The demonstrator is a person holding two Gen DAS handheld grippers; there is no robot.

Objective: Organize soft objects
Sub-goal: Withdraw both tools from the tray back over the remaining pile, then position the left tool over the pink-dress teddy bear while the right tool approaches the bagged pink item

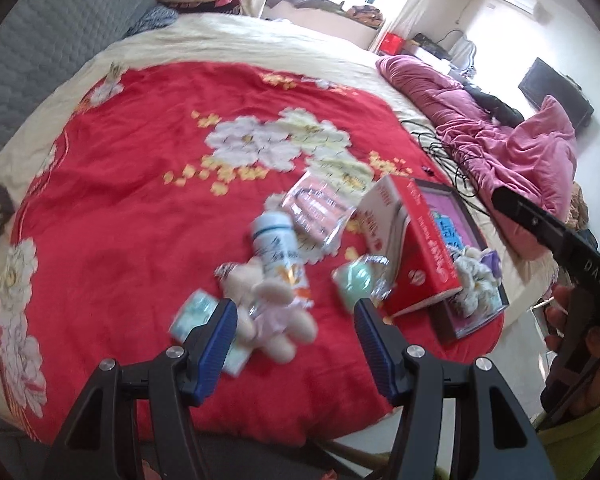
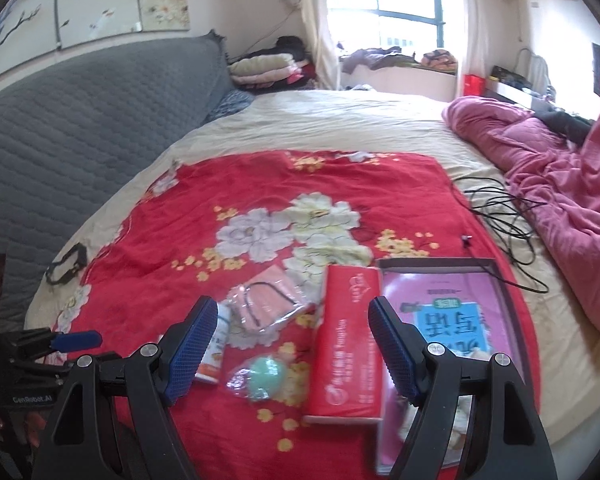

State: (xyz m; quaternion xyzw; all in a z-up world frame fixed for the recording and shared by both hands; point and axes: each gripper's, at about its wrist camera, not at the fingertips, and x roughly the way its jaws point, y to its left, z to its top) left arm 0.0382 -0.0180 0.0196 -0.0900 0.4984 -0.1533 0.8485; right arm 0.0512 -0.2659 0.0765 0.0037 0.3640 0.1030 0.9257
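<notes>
Both tongs held agape, empty: left tongs (image 1: 296, 320) aimed over plush bear (image 1: 268, 312) (likely first pick), right tongs (image 2: 290, 336) above red box (image 2: 348, 344) on bed (image 2: 340, 120).

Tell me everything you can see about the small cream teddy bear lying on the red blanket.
The small cream plush teddy bear is blurred in the left wrist view. It looks soft and fuzzy, with stubby rounded limbs and a pale pink skirt-like piece at its middle. It lies flat on the red floral blanket, beside a white bottle with an orange label that overlaps its upper part. Nothing grips it.
</notes>
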